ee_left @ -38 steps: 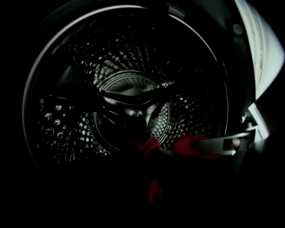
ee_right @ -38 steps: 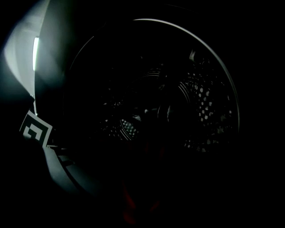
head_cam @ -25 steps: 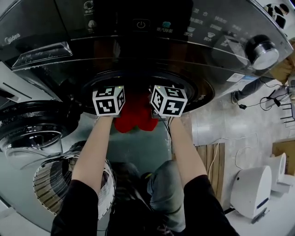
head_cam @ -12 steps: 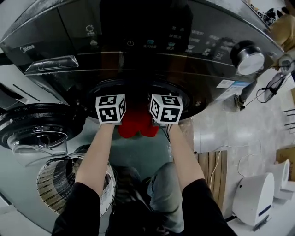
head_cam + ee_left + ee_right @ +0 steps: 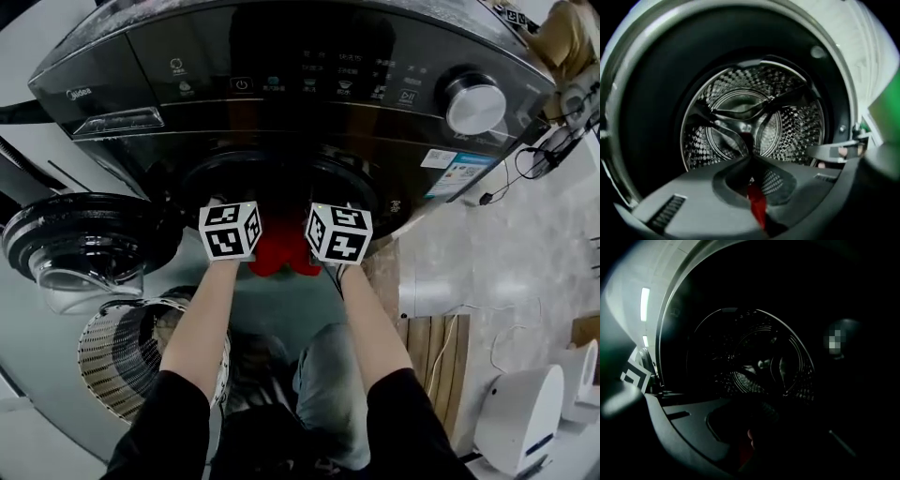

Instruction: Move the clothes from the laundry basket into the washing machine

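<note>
- Your left gripper (image 5: 751, 173) and right gripper (image 5: 750, 427) have just closed, each pinching the red garment (image 5: 281, 253).
- It hangs at center frame, at the washing machine's (image 5: 309, 84) open mouth; pushing it into the drum (image 5: 750, 117) looks next.

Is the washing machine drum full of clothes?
No, the left gripper view shows the drum bare, its perforated metal wall and paddles uncovered.

Both sets of jaws have just closed. My left gripper (image 5: 750, 161) now pinches the red garment (image 5: 281, 255), and my right gripper (image 5: 757, 408) clamps it too. Less red cloth hangs below the marker cubes (image 5: 230, 231) than before.
</note>
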The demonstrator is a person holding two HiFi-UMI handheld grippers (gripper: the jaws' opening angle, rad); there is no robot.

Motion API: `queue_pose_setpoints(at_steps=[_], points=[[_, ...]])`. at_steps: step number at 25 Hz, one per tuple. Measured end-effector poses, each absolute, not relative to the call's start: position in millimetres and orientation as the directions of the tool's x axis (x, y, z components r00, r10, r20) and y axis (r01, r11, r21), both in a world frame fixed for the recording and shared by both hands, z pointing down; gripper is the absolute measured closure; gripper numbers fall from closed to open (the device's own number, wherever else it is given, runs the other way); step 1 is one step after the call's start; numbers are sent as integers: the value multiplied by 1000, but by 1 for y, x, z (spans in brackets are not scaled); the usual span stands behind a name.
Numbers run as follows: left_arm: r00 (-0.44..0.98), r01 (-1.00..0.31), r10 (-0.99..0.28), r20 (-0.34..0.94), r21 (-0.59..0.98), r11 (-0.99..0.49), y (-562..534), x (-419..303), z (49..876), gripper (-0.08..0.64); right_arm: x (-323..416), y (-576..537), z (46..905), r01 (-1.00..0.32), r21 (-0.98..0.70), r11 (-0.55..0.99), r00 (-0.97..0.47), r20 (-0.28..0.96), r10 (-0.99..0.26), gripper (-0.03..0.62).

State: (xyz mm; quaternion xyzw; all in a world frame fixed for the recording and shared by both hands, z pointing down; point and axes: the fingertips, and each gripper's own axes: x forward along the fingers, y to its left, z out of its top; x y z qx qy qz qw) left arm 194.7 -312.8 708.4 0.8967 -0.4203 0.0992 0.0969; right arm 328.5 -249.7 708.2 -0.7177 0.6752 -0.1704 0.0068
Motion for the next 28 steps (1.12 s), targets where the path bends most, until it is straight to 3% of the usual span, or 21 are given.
queue_pose_setpoints(at_steps=[18,28], points=[[676,-704,-666,315,13,-710,-250,193,667,548,308,-187,660,-977,-207,-54,7,218,-976,588],[682,-703,-660,314,32,-711,-227,178,602,548,306,-148,598,-977,-198,-85,47,193,-980,588]])
